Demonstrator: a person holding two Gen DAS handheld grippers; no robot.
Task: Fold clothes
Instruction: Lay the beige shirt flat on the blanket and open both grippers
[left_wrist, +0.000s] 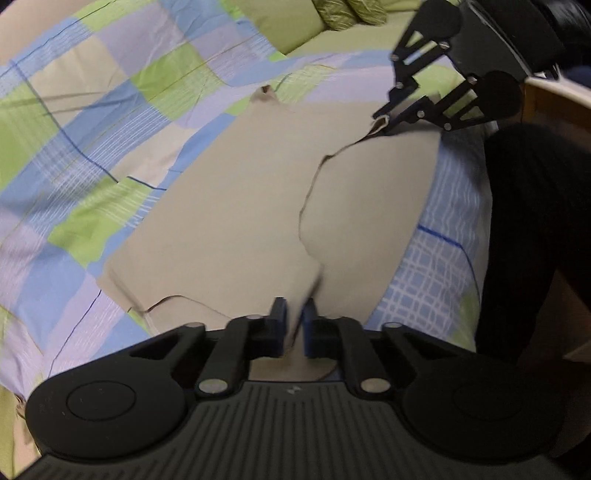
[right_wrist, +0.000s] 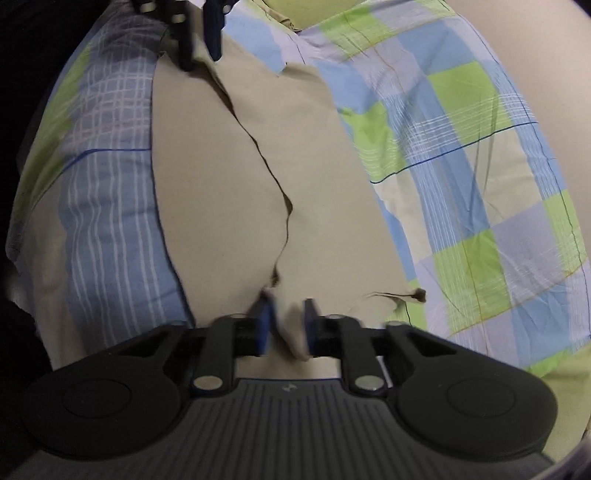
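Spread over a checked bedsheet (left_wrist: 74, 155), the beige garment (left_wrist: 229, 206) lay flat while the left gripper (left_wrist: 294, 325) and right gripper (right_wrist: 286, 325) each pinched an end, apparently to fold it.

Beige garment (left_wrist: 240, 192) lies spread, perhaps half-folded, on checked bedding (left_wrist: 74, 147)

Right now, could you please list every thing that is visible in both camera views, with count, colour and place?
beige garment: one, beige, flat on the bedcover, an edge pinched at each end.
checked bedcover: one, blue, green and lilac, beneath the garment.
green pillows: apparently two, patterned green, far end of the bed.
left gripper: one, black with blue pads, shut on the garment's near edge.
right gripper: one, black with blue pads, shut on the opposite edge.
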